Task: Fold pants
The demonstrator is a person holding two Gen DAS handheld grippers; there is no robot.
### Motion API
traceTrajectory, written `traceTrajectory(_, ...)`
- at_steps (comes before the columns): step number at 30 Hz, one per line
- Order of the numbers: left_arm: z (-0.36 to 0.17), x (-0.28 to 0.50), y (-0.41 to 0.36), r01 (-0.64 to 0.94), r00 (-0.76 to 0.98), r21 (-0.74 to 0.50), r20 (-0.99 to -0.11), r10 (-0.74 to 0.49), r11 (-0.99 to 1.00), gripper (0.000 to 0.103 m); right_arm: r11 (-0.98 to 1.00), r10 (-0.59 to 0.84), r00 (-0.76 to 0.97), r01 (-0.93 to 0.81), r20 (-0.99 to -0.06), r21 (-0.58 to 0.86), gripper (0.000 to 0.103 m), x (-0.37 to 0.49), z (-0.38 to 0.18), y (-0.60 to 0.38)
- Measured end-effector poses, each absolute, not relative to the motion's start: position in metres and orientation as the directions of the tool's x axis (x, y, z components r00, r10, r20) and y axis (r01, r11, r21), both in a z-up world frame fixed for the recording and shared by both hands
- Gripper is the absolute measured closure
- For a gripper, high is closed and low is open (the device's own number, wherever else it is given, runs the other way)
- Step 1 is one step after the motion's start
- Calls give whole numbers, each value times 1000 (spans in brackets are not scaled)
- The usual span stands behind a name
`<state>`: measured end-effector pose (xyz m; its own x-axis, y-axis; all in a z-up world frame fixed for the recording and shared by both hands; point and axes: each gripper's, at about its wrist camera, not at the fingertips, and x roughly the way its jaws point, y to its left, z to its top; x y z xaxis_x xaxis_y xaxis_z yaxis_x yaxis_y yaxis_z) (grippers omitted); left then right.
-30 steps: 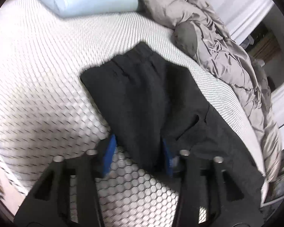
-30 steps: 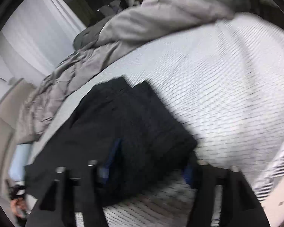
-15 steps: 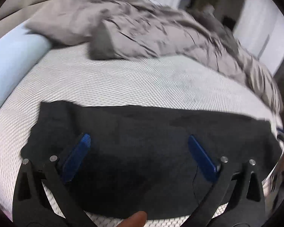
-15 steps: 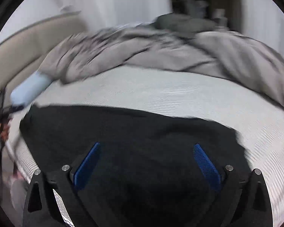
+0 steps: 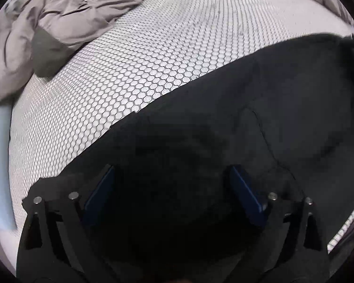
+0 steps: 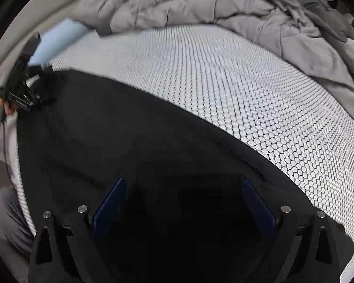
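While spread flat on the bed (image 5: 167, 54): black pants (image 5: 259, 127), lying across the honeycomb sheet.
Left tool (image 5: 172, 188): fingers wide apart, over the pants, gripping nothing.
Right tool (image 6: 184, 200): likewise spread above dark cloth.
Bedding: grey duvet (image 6: 224, 4) bunched behind; pale blue pillow (image 6: 59, 40), somewhat blurred.

no readable text, labels, brand marks, numbers or signs anywhere in either view

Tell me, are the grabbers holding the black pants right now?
No. The left gripper and right gripper are wide open above the black pants, which lie on the bed. Nothing is held.
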<state>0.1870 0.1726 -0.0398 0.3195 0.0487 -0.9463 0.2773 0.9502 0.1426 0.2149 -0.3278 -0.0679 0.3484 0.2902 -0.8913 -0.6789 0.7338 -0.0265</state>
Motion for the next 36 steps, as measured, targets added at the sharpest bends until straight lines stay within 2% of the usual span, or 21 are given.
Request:
traceTrajectory(2,-41,183,165,319,351,163,-935,43,933,21,715,265,326,-697,-908,-42,5,220,-77,-324)
traceTrajectory(5,-43,175,153,359,377,179,-926,33,916,42,694,248,311,-718,-918,-56,26,224,-84,-319)
traceTrajectory(6,-43,175,150,369,383,181,-923,28,912,54,688,252,309,-724,-917,-55,42,222,-84,-319)
traceTrajectory(7,-42,171,143,384,397,190,-918,24,903,65,673,268,307,-738,-913,-50,68,221,-81,-318)
traceTrajectory(9,-39,162,133,407,414,208,-910,24,889,82,659,287,304,-751,-908,-43,96,220,-78,-316)
traceTrajectory(11,-41,154,122,409,440,258,-896,58,875,87,642,290,334,-763,-897,-77,101,216,-75,-314)
traceTrajectory(13,-35,149,116,401,461,280,-885,72,872,92,642,292,351,-762,-890,-90,101,215,-72,-314)
traceTrajectory(18,-11,146,129,343,494,211,-869,15,915,94,652,363,392,-755,-845,-70,101,217,-51,-324)
traceTrajectory(24,13,180,148,272,532,176,-847,4,946,94,670,357,448,-734,-820,-109,101,225,-43,-319)
traceTrajectory(29,-30,210,146,259,427,195,-902,69,946,92,727,318,483,-677,-816,-117,101,244,-51,-325)
traceTrajectory(32,-33,204,143,259,454,224,-887,86,940,88,722,308,440,-686,-843,-95,84,230,-54,-330)
traceTrajectory(33,-32,203,144,258,446,213,-892,79,942,86,713,314,439,-694,-842,-96,72,224,-53,-334)
traceTrajectory(34,-31,201,147,255,441,199,-895,70,946,85,704,312,442,-702,-841,-107,54,223,-53,-337)
traceTrajectory(36,-31,201,153,246,432,176,-900,54,953,80,685,291,448,-715,-845,-143,43,215,-54,-340)
